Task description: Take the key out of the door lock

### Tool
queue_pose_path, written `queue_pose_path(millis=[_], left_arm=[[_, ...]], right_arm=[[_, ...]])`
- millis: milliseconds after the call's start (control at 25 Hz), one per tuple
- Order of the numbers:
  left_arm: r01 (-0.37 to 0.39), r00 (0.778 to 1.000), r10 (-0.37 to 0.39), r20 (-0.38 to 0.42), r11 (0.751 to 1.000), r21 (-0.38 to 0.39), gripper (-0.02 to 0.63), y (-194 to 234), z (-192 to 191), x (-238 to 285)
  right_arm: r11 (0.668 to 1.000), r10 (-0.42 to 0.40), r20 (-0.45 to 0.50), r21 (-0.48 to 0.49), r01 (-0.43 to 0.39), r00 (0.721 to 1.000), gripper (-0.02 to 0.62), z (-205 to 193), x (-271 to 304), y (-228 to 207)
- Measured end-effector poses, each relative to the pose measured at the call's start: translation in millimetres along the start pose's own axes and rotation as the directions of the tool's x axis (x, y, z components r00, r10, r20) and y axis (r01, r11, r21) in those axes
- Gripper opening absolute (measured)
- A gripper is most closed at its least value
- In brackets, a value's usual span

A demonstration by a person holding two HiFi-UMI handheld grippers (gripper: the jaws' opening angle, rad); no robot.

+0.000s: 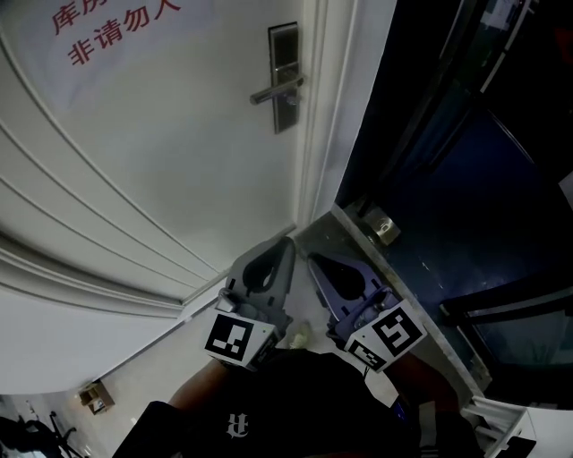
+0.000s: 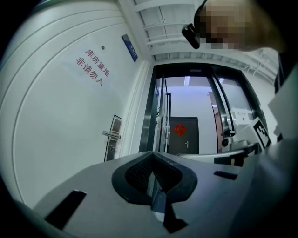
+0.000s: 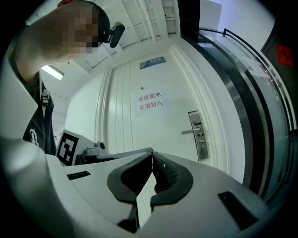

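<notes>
A steel lock plate [image 1: 284,76] with a lever handle [image 1: 276,91] sits on the white door [image 1: 161,161], up and ahead of both grippers. The key is too small to make out below the handle. My left gripper [image 1: 286,241] and right gripper [image 1: 315,259] hang low near my body, side by side, well short of the lock. Each is shut with nothing between its pads. In the left gripper view the lock plate [image 2: 113,137] lies left of the shut left gripper [image 2: 152,154]. In the right gripper view the lock plate [image 3: 199,135] lies right of the shut right gripper [image 3: 152,153].
Red characters [image 1: 107,27] are printed on the door, and a blue sign [image 3: 151,62] hangs above it. A dark glass partition [image 1: 448,179] stands right of the door frame, with a metal fitting [image 1: 383,226] at its foot. A dark door with a red ornament [image 2: 180,129] is beyond.
</notes>
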State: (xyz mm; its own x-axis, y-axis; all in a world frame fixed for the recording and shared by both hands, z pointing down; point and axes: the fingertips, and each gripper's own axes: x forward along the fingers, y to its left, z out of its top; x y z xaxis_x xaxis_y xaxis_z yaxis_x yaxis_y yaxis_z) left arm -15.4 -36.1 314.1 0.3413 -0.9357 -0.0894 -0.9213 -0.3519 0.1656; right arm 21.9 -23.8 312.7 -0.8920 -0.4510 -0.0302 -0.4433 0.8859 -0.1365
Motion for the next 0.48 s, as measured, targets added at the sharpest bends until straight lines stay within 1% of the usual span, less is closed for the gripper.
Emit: queue_pose_path(millis=[320,480], left_arm=[[-0.049,0.999,0.048,0.014,0.999,0.009,0.006,16,6,39],[-0.053,0.998,0.052,0.023,0.998,0.015,0.006,29,7,61]], right_arm=[[1.000,0.014,0.000,0.021,-0.014,1.000,0.015,7,17,-36],[1.000,0.011,0.016,-0.003,-0.011,1.000,0.015,9,30,-57]])
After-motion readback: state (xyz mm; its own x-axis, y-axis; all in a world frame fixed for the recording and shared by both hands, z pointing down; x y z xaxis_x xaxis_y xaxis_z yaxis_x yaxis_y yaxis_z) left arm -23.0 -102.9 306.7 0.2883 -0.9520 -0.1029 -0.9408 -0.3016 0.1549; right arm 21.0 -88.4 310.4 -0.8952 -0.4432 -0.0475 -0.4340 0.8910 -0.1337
